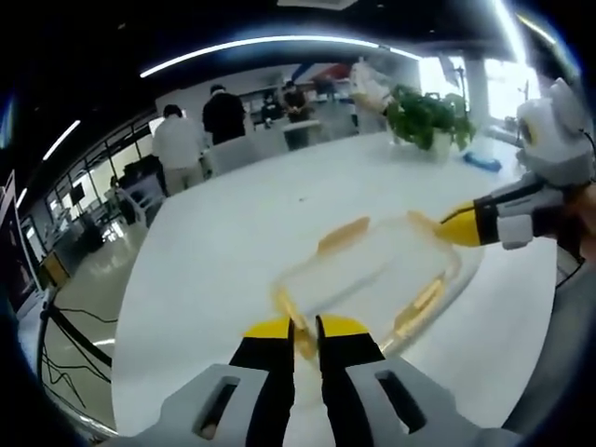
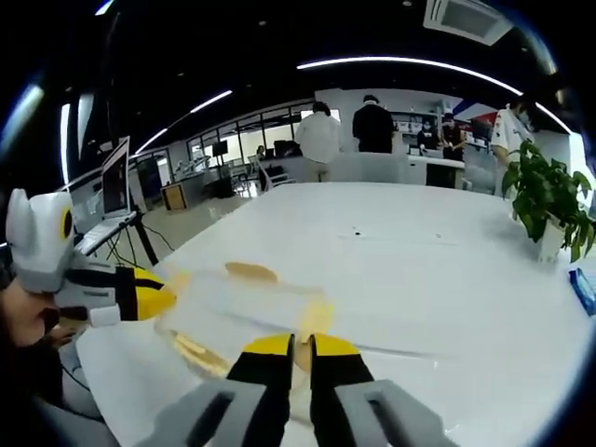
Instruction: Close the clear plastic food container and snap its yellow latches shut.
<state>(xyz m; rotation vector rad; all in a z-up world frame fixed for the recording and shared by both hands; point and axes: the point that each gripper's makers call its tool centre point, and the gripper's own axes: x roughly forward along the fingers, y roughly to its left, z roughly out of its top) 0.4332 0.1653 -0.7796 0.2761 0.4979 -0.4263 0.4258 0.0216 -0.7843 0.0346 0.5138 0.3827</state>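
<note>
Left gripper [image 1: 305,328]: pinching one yellow latch [image 1: 291,321] of the container [image 1: 368,275].
Right gripper [image 2: 303,346]: clamping the opposite latch [image 2: 315,321].
Table [image 1: 242,223]: carrying the container.

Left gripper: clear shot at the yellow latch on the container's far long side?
Probably yes. The left gripper sits at the container's near end, nothing lies between it and that latch, and the right gripper is off at the other end.
</note>
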